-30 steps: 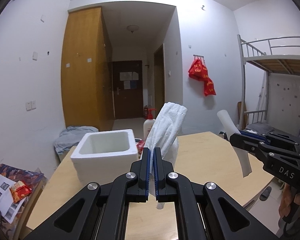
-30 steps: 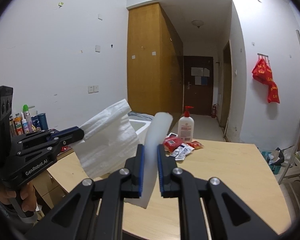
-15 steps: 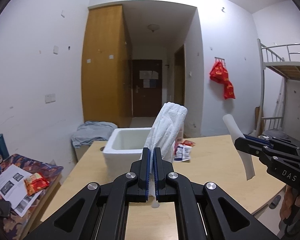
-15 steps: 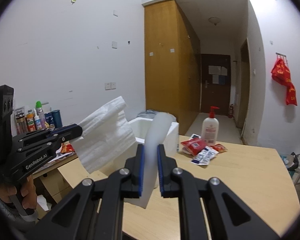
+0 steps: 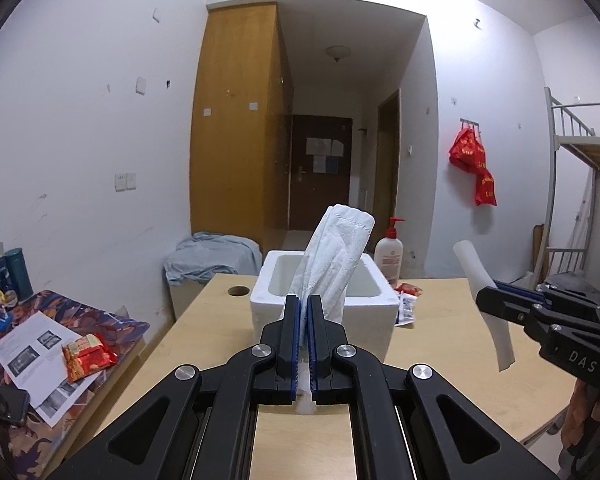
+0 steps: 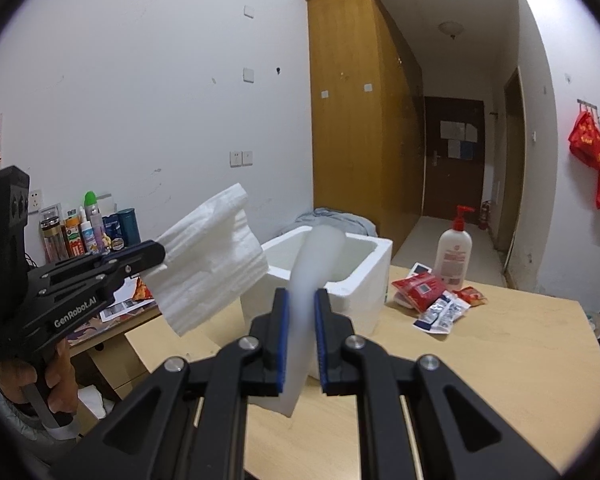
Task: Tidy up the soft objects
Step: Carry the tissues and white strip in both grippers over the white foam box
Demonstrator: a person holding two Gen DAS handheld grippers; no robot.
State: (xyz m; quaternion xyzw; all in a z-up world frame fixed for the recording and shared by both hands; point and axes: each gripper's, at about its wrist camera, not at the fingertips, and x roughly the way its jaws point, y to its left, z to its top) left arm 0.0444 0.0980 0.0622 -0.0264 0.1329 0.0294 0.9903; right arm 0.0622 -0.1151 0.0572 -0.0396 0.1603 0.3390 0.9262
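My left gripper (image 5: 303, 312) is shut on a folded white tissue (image 5: 338, 252) that sticks up in front of the white foam box (image 5: 374, 314). In the right wrist view this tissue (image 6: 210, 256) hangs from the left gripper (image 6: 160, 254) just left of the box (image 6: 374, 256). My right gripper (image 6: 300, 308) is shut on a white foam strip (image 6: 314, 264) held above the table before the box. In the left wrist view the right gripper (image 5: 486, 294) and its strip (image 5: 482, 284) are at the right.
The box stands on a light wooden table (image 6: 480, 360). Red and white packets (image 6: 432, 292) and a pump bottle (image 6: 454, 250) lie right of the box. A side desk (image 5: 40, 344) at the left holds papers, a snack packet and bottles.
Both grippers have swung left with their objects. The foam box now sits straight ahead of both grippers and closer.
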